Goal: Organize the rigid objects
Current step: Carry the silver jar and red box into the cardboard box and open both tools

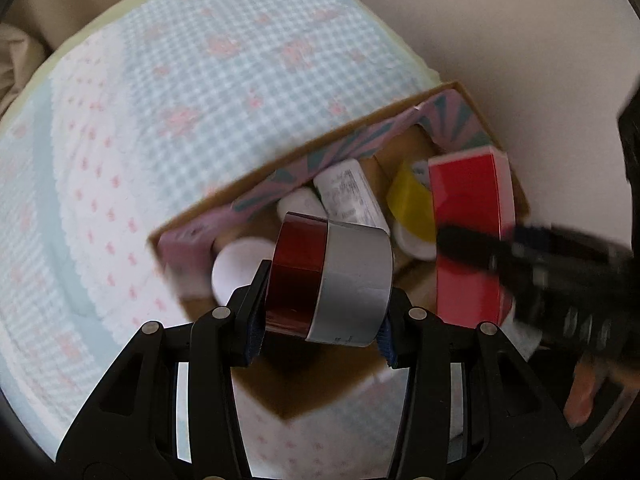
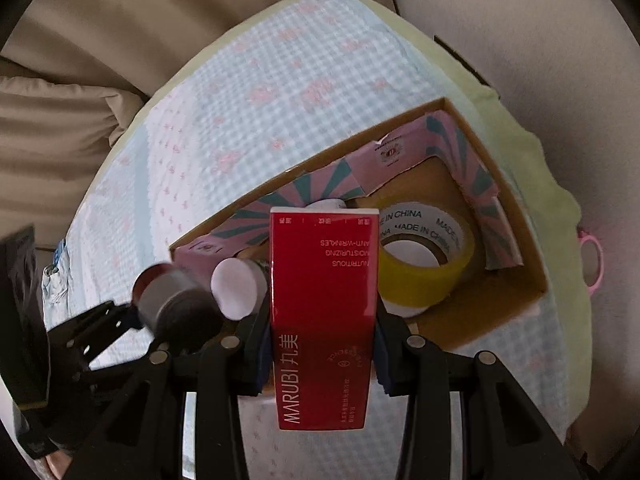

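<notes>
My left gripper (image 1: pixel 322 316) is shut on a jar with a dark red body and a silver lid (image 1: pixel 332 276), held over the near corner of the open cardboard box (image 1: pixel 280 160). The jar also shows in the right wrist view (image 2: pixel 172 296), blurred. My right gripper (image 2: pixel 320 344) is shut on a tall red MARUBI carton (image 2: pixel 324 312), held over the box's (image 2: pixel 516 216) near edge. The carton also shows in the left wrist view (image 1: pixel 472 236). In the box lie a yellow tape roll (image 2: pixel 424 256), a white cylinder (image 2: pixel 240 288) and a white labelled tube (image 1: pixel 348 192).
The box sits on a round table with a blue-and-white checked cloth (image 1: pixel 160 120). Beige cushions (image 2: pixel 60 140) lie beyond it on the left. A pink ring (image 2: pixel 592 260) hangs at the table's right edge. A pale wall (image 1: pixel 520 40) is at the right.
</notes>
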Available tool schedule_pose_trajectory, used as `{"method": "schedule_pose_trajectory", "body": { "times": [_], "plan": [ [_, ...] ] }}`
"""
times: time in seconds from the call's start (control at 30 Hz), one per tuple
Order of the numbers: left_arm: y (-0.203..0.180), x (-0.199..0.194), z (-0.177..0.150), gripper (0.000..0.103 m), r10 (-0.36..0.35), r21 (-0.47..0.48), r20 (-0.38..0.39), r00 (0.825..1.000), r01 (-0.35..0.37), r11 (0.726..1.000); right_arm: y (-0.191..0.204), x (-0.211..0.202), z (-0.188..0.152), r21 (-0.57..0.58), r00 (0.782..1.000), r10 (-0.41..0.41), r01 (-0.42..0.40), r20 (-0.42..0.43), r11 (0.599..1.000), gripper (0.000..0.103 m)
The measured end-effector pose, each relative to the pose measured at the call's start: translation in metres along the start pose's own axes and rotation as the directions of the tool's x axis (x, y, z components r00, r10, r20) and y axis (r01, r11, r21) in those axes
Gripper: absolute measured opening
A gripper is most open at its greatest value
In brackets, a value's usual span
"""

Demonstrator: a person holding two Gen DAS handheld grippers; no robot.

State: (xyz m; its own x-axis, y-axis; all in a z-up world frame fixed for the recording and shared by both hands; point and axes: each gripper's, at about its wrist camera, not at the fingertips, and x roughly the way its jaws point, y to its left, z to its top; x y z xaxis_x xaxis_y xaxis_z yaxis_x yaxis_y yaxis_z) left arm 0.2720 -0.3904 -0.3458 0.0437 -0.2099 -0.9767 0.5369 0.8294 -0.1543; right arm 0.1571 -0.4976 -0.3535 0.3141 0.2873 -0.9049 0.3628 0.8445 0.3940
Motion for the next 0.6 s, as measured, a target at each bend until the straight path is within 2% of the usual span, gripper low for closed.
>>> {"method": "schedule_pose_trajectory", "body": {
  "times": [0.17, 0.27, 0.37, 0.43, 0.47, 0.5, 0.53, 0.57, 0.6],
  "plan": [
    [-0.006, 0.034, 0.021, 0.041, 0.063, 0.101, -0.045, 0.997, -0.058, 0.993, -0.016, 0.023, -0.003, 0.090, 0.999, 0.045, -0.045, 0.002, 0.995, 0.038],
    [-0.005, 0.048, 0.023, 0.041, 0.068, 0.118, -0.076, 0.995, -0.059, 0.991, -0.028, 0.035, -0.007, 0.155, 0.997, 0.076, -0.075, -0.005, 0.985, 0.038],
    [-0.006, 0.055, 0.024, 0.041, 0.089, 0.147, -0.086, 0.992, -0.076, 0.986, -0.025, 0.039, -0.011, 0.145, 0.995, 0.101, -0.098, -0.015, 0.984, 0.038],
    [-0.003, 0.054, 0.027, 0.042, 0.086, 0.145, -0.080, 0.993, -0.074, 0.987, -0.026, 0.041, -0.014, 0.179, 0.991, 0.130, -0.124, -0.017, 0.976, 0.038],
    [-0.001, 0.049, 0.029, 0.049, 0.087, 0.145, -0.063, 0.994, -0.078, 0.986, -0.028, 0.041, -0.015, 0.193, 0.991, 0.135, -0.130, -0.014, 0.973, 0.039],
    [-0.001, 0.045, 0.031, 0.067, 0.095, 0.150, -0.046, 0.994, -0.087, 0.985, -0.029, 0.040, -0.016, 0.200, 0.991, 0.133, -0.129, -0.008, 0.971, 0.043],
    [0.000, 0.042, 0.032, 0.072, 0.096, 0.154, -0.042, 0.995, -0.088, 0.984, -0.029, 0.037, -0.016, 0.198, 0.991, 0.137, -0.136, 0.007, 0.971, 0.046],
    [0.002, 0.039, 0.032, 0.085, 0.092, 0.152, -0.042, 0.995, -0.084, 0.985, -0.028, 0.035, -0.016, 0.195, 0.990, 0.140, -0.142, 0.021, 0.970, 0.050],
    [0.006, 0.036, 0.031, 0.098, 0.066, 0.144, -0.047, 0.997, -0.058, 0.988, -0.029, 0.030, -0.017, 0.201, 0.992, 0.121, -0.126, 0.032, 0.971, 0.063]
  ]
}}
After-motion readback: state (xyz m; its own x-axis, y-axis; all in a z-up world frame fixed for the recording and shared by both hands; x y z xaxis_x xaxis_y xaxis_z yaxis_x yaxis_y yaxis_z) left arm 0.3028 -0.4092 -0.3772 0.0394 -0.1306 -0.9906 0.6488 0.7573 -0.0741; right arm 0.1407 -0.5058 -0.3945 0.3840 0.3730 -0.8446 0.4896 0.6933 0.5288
